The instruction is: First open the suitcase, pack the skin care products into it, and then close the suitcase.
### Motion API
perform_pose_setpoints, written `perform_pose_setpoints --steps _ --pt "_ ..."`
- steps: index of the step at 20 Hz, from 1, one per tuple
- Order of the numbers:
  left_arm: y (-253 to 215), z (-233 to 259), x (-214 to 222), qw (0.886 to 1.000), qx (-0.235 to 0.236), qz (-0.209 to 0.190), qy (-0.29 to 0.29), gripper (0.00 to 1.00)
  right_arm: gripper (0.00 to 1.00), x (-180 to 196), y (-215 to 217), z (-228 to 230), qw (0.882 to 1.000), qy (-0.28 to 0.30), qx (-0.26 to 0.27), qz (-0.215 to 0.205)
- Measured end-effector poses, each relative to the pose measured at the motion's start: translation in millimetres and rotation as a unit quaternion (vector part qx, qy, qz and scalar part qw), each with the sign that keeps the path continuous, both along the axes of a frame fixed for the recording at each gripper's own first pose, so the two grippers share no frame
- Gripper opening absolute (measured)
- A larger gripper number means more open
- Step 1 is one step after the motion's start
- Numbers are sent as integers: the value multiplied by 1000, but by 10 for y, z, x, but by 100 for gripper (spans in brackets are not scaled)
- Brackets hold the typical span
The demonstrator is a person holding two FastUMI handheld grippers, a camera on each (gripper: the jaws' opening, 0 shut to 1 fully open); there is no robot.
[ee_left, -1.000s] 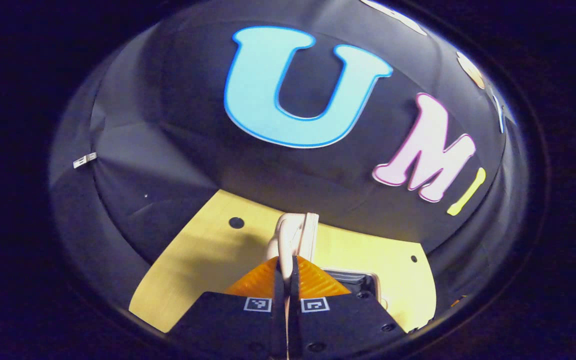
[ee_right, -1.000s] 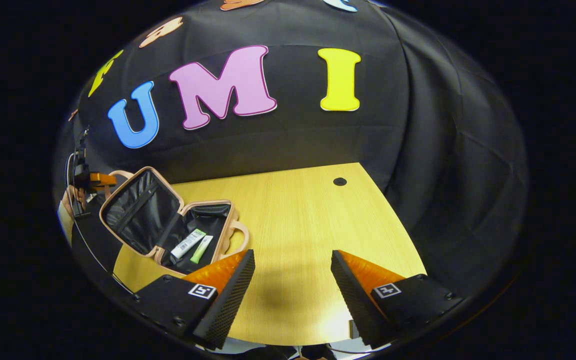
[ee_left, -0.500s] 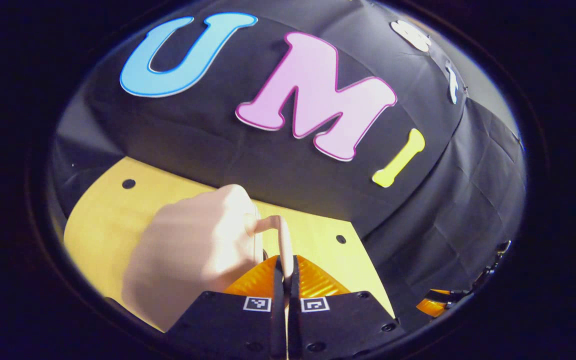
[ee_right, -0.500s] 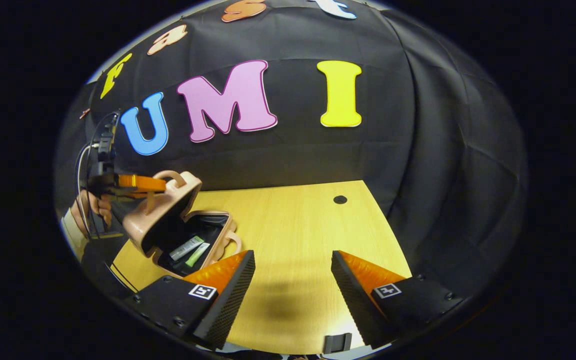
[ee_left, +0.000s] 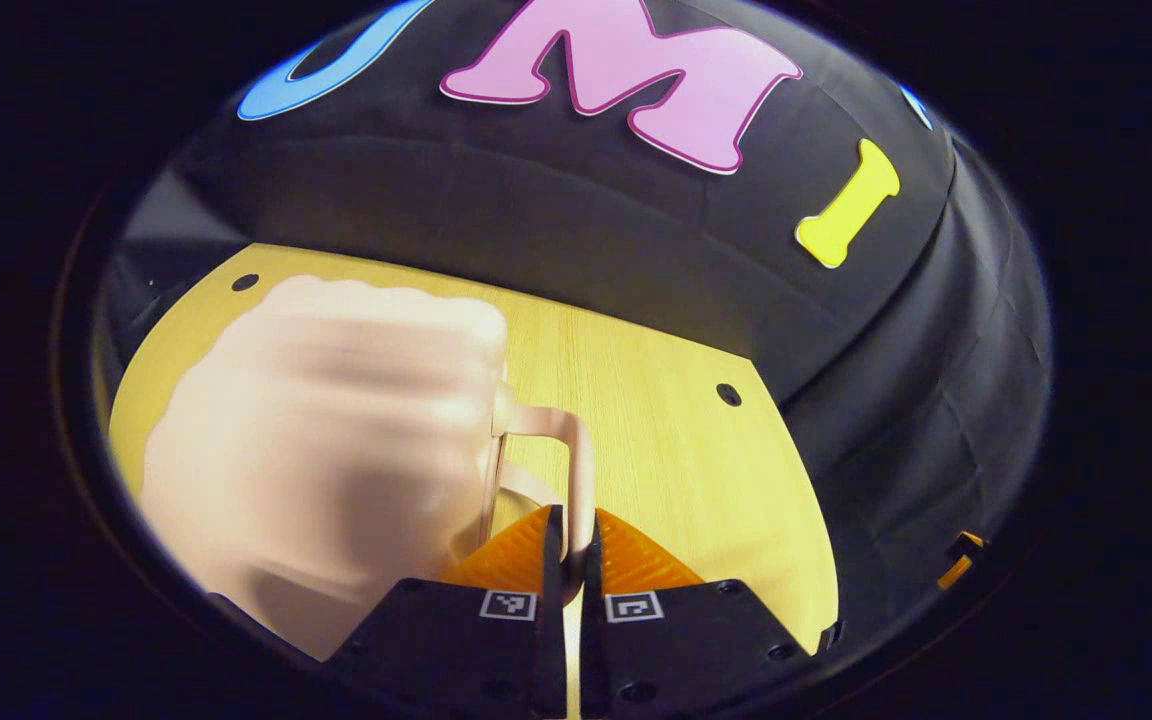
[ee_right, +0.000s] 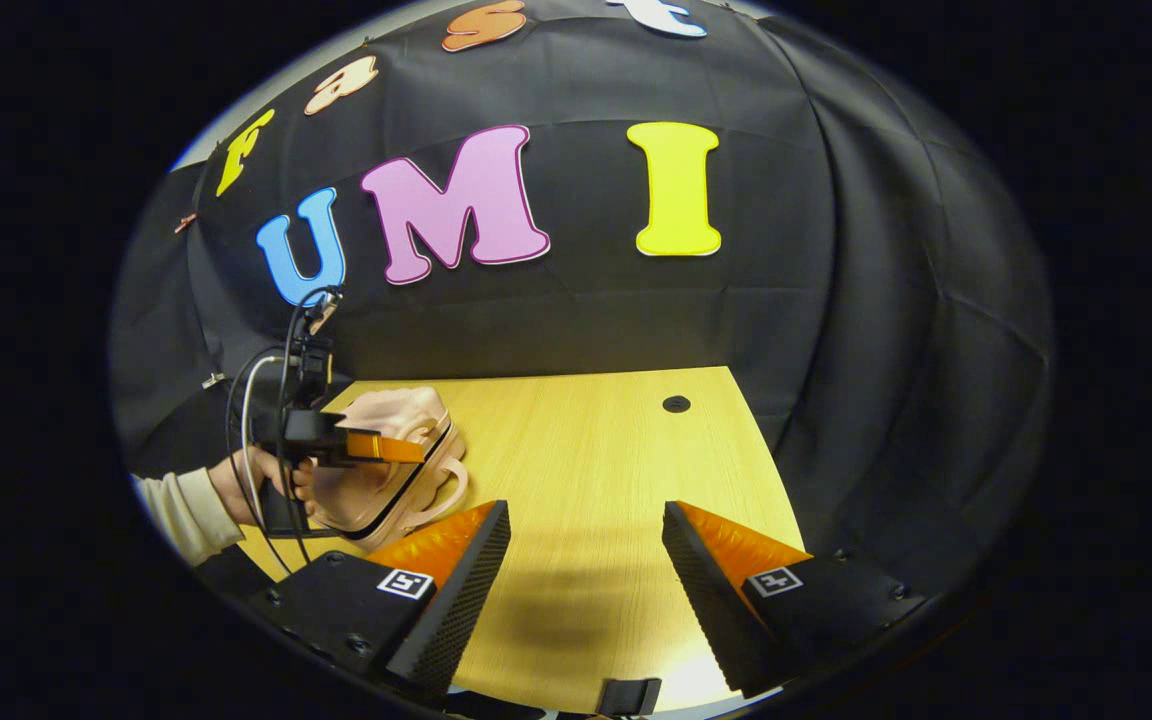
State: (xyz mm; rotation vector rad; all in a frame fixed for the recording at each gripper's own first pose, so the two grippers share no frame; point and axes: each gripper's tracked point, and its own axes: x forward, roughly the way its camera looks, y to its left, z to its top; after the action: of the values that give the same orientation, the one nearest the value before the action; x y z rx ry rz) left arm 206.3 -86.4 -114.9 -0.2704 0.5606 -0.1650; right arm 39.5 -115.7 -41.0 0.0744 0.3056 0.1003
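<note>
With the lid nearly down on its base, I have my left gripper (ee_left: 566, 545) pinched closed on the lid handle (ee_left: 576, 470) of the pink suitcase (ee_right: 386, 470), which sits at the left end of the worktop (ee_right: 586, 480). My right gripper (ee_right: 586, 560) hangs wide open over bare wood, holding nothing. Packing looks finished (the skin care products are hidden inside, so I judge rather than see this). What remains, I reckon, is seating the lid fully and letting go.
</note>
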Motion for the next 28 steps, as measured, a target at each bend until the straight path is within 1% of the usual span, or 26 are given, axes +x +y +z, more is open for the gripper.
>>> perform_pose_setpoints --steps 1,3,4,5,6,7,8,9,12,14,15,16,17,18,19,21,22,23,25,28 --pt "-12 -47 5 1000 -1 1 0 13 97 -1 3 8 1000 -1 5 -1" --pt "-140 -97 4 1000 -29 -5 -1 24 97 7 30 38 1000 -5 11 -4" --pt "-167 -67 3 999 -45 -1 -9 39 97 20 69 53 1000 -7 14 -3" --pt "-189 30 -30 998 -64 -1 -25 32 97 19 113 76 1000 -9 16 -3" --pt "-197 169 -76 996 -78 -5 -44 56 97 27 160 91 1000 -12 16 -3" --pt "-182 283 -158 995 -78 -5 -65 65 97 20 214 109 1000 -14 17 -5" --pt "-109 432 -257 994 -67 2 -87 84 97 4 267 131 1000 -14 19 -5" --pt "-5 568 -332 993 -51 10 -109 98 97 -26 323 145 1000 -18 20 -7" --pt "365 1109 -687 982 -4 46 -181 96 97 -133 456 219 999 -32 29 -26" --pt "656 1375 -999 972 24 71 -221 96 98 -250 481 327 995 -65 45 -64" --pt "728 1437 -1196 969 39 66 -233 96 97 -328 592 355 993 -80 53 -65" --pt "800 1417 -1410 969 62 62 -232 96 97 -385 731 353 993 -87 49 -55" --pt "907 1425 -1589 965 83 66 -238 96 97 -403 872 325 995 -88 31 -45" --pt "989 1436 -1757 962 96 68 -247 96 97 -411 966 282 996 -84 12 -36" --pt "1048 1455 -1901 959 102 71 -254 96 97 -442 1086 230 996 -79 5 -28" --pt "1184 1450 -2142 958 92 94 -253 96 98 -520 1367 130 997 -68 17 -6" --pt "1225 1443 -2247 959 79 102 -254 96 98 -548 1463 93 998 -64 14 1" --pt "1263 1470 -2354 956 73 108 -262 96 97 -572 1524 56 998 -63 5 2" --pt "1373 1494 -2448 948 90 121 -279 96 97 -634 1660 34 998 -65 -1 5" --pt "1398 1479 -2537 945 117 106 -288 96 97 -703 1859 43 997 -78 -5 12"
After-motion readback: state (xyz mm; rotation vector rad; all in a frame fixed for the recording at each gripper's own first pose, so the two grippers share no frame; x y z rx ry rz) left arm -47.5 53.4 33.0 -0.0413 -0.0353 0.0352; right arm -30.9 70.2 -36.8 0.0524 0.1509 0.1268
